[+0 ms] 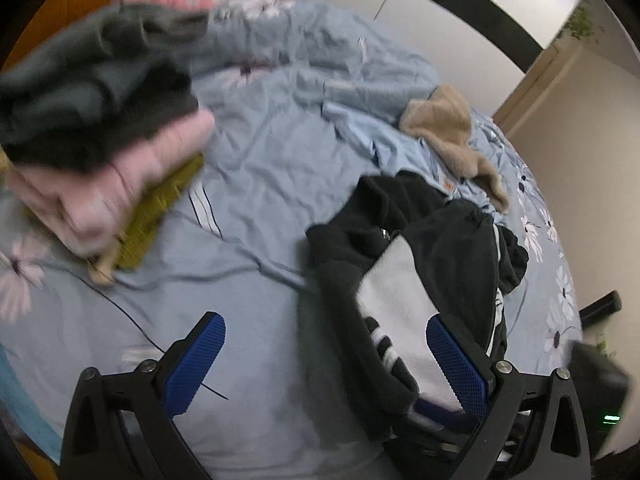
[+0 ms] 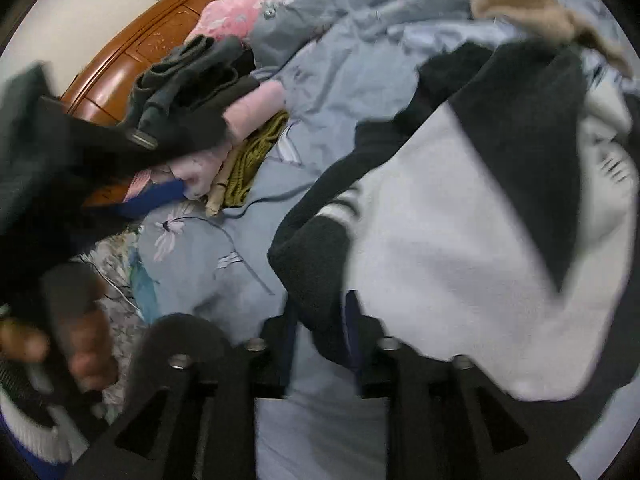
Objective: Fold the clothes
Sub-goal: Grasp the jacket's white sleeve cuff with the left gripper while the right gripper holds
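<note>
A blue floral bedsheet [image 1: 256, 184] covers the bed before a wooden headboard [image 2: 132, 64] and white wall [image 1: 460, 36].

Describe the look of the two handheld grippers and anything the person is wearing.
The left gripper has a black frame with silver bolts and blue textured finger pads. The right gripper shows the same black frame and bolts. A knitted cuff, dark with white and blue bands, shows.

Even, cool indoor light from ceiling lamps glaring on the glossy white wardrobe panel [image 1: 460, 4], soft shadows only, heavy motion blur on the black-and-white fleece garment [image 2: 460, 260] below it, fisheye bending and dark vignette at edges.
</note>
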### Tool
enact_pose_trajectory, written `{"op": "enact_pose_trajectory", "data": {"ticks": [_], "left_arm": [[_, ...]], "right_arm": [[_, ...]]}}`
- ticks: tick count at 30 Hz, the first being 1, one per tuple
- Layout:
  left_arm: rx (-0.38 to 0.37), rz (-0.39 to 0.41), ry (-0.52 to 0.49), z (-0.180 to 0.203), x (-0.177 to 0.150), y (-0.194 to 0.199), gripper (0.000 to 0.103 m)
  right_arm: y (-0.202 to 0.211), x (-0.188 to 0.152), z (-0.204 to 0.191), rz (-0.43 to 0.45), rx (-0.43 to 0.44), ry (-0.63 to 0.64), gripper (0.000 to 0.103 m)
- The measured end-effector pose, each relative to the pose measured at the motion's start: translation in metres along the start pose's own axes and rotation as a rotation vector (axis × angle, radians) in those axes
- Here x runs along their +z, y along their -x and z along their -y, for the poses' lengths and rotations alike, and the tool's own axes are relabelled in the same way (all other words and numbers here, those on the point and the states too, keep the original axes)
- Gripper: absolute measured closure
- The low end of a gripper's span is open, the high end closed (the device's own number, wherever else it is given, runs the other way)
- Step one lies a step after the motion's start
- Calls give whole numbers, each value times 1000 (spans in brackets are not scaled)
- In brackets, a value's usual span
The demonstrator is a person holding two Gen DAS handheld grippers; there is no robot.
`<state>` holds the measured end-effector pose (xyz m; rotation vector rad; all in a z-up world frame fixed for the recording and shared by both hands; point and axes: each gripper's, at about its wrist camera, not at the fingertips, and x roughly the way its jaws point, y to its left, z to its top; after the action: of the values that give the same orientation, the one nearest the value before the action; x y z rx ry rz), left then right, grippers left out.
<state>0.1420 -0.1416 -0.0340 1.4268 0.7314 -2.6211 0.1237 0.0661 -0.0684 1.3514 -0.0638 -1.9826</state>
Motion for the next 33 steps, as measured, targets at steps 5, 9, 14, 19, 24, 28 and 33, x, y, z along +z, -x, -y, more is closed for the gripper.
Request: {"op": "enact_pose_trajectory", "data": {"ticks": [5, 9, 14, 19, 24, 28, 33], "left_arm": [[-6, -67, 41, -3, -6, -35, 1], [23, -123, 79, -12, -9, -63, 1], [13, -178, 56, -17, -14, -85, 2], [-13, -237, -15, -6, -23, -104, 2], [-20, -284, -48, 0, -31, -120, 3], [-20, -288, -38, 0, -31, -119, 3], [-24, -277, -33, 0, -30, -111, 3]], "right_arm": [[47, 17, 64, 117, -107, -54, 58], [63, 46, 133, 178, -300, -148, 58], [45, 98, 189, 102, -447, -54, 53], [-1, 134, 195, -25, -433, 156, 44], [-25, 142, 196, -61, -449, 230, 44], [12, 129, 206, 29, -420, 105, 74], [58, 112, 219, 142, -382, -52, 91]]}}
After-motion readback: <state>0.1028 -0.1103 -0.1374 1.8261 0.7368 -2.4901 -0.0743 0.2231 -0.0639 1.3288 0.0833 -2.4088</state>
